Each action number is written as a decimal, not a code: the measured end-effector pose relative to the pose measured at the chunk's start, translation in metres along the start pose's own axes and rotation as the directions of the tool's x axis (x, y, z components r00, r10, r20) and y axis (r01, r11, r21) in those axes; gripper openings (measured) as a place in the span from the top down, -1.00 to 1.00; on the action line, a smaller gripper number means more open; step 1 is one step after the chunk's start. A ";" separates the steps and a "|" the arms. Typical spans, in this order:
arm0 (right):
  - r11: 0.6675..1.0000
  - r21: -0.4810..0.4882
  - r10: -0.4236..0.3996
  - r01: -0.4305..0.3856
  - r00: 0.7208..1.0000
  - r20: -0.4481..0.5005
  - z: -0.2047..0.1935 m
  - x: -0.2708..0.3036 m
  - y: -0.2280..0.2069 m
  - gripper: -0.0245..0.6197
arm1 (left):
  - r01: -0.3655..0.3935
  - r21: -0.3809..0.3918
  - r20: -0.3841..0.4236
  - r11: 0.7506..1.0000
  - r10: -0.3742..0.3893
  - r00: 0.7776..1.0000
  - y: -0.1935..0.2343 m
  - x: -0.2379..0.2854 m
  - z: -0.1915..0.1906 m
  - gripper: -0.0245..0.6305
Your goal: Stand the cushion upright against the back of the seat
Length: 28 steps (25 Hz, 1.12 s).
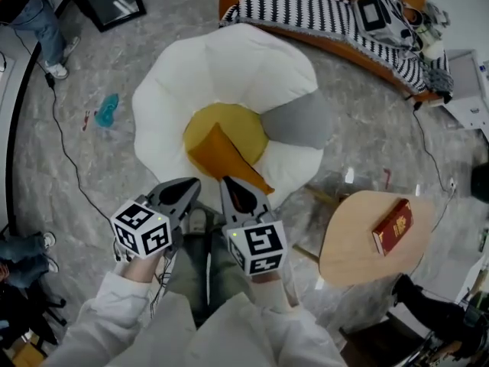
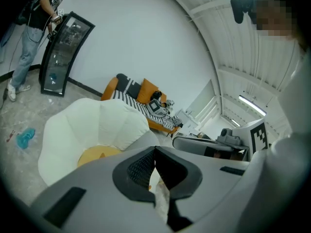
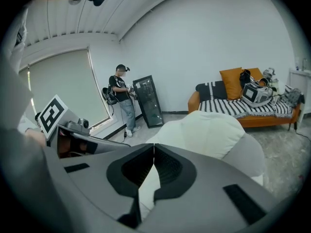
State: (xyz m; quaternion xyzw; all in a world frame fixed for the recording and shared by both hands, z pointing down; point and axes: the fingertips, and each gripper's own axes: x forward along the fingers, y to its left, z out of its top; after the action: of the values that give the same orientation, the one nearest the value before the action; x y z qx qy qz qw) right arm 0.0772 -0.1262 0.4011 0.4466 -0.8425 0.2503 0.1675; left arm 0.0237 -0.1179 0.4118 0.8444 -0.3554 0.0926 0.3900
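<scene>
**Head view:** The orange cushion (image 1: pixel 223 157) lies slanted in the hollow of the white seat (image 1: pixel 229 60). One end rests on the yellow middle and the other points toward the seat's lower edge. It is well apart from the tall white back at the top of the frame, so it has not yet been stood up. The left gripper (image 1: pixel 191 186) and the right gripper (image 1: pixel 231 186) sit side by side at lower centre, just below the cushion's near end. From here I cannot tell whether either one touches it. A round table (image 1: pixel 359 251) with a red book (image 1: pixel 393 226) stands at lower right.

**Left gripper view:** The jaws of the left gripper (image 2: pixel 155 152) are pressed together with nothing between them. The seat (image 2: pixel 87 125) fills the left middle of the frame.

**Right gripper view:** The jaws of the right gripper (image 3: pixel 153 149) are likewise closed and empty. The seat (image 3: pixel 209 130) rises just beyond them, and a striped sofa (image 3: pixel 243 107) is at right.

The whole task appears to be left: take hold of the cushion, lift it, and lean it upright against the back.
</scene>
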 end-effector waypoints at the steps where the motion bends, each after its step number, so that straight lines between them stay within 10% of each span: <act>1: 1.000 0.012 -0.006 0.006 1.000 -0.001 -0.007 0.004 -0.005 0.89 | 0.003 -0.004 0.000 1.000 -0.003 1.000 0.005 0.005 -0.002 0.90; 28: 0.993 0.111 -0.039 0.043 0.998 -0.039 -0.156 0.131 -0.067 0.89 | -0.051 -0.123 0.005 0.991 0.052 0.999 0.146 0.112 -0.113 0.90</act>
State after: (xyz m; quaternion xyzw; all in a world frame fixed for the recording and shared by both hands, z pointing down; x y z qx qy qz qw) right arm 0.0710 -0.1569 0.6135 0.4679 -0.8146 0.3016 0.1628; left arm 0.0206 -0.1601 0.6236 0.8096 -0.3837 0.0772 0.4375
